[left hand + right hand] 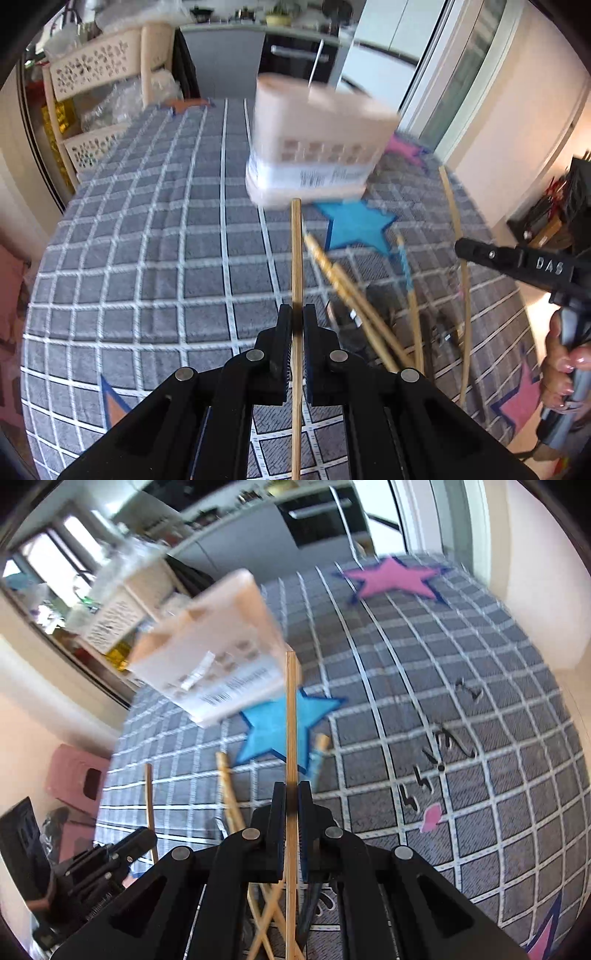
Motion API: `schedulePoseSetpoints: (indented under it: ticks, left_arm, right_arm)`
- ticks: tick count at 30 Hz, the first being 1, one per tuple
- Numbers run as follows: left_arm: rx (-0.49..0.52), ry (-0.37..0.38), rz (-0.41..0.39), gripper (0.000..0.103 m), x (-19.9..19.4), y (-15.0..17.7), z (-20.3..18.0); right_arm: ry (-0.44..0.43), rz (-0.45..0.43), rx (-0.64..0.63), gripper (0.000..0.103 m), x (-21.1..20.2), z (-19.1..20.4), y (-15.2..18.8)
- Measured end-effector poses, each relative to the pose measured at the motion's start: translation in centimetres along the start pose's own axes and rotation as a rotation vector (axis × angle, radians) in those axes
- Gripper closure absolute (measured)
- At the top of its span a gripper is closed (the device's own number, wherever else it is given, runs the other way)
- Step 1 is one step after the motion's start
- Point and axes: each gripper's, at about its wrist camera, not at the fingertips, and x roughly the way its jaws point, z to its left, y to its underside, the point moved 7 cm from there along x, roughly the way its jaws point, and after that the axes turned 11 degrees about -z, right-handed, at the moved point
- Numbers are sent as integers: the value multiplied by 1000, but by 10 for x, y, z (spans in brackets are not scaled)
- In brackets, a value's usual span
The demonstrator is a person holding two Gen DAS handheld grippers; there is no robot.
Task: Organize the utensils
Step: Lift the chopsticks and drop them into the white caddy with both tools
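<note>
My left gripper (pixel 296 314) is shut on a plain bamboo chopstick (pixel 296 258) that points toward a beige slotted utensil holder (pixel 317 144) on the table. My right gripper (pixel 291 790) is shut on another bamboo chopstick (pixel 291 716), its tip near the same holder (pixel 214 646). Several loose chopsticks lie on the cloth: patterned ones (pixel 343 280), a blue-banded one (pixel 406 273) and a plain one (pixel 456 229). They also show under my right gripper (pixel 229 794). The right gripper shows at the right edge of the left wrist view (pixel 517 264), and the left gripper at the lower left of the right wrist view (pixel 107 860).
The table wears a grey checked cloth (pixel 147 240) with a blue star (pixel 356 225) and a pink star (pixel 393 578). A beige plastic drawer rack (pixel 96 74) stands beyond the far left edge. Kitchen cabinets (pixel 295 55) lie behind.
</note>
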Motion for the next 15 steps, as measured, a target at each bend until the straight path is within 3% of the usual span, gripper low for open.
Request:
schedulePoseSetpoints:
  ticks: [8,15]
  left_arm:
    - [-19,35,-161,65,-41,-70,-2]
    - [-10,79,-300,65,-59,-158,-11]
  right_arm:
    - [-57,-193,-87,97,-27,45,-60]
    - [-102,-329,-149,97,-30,82,-132]
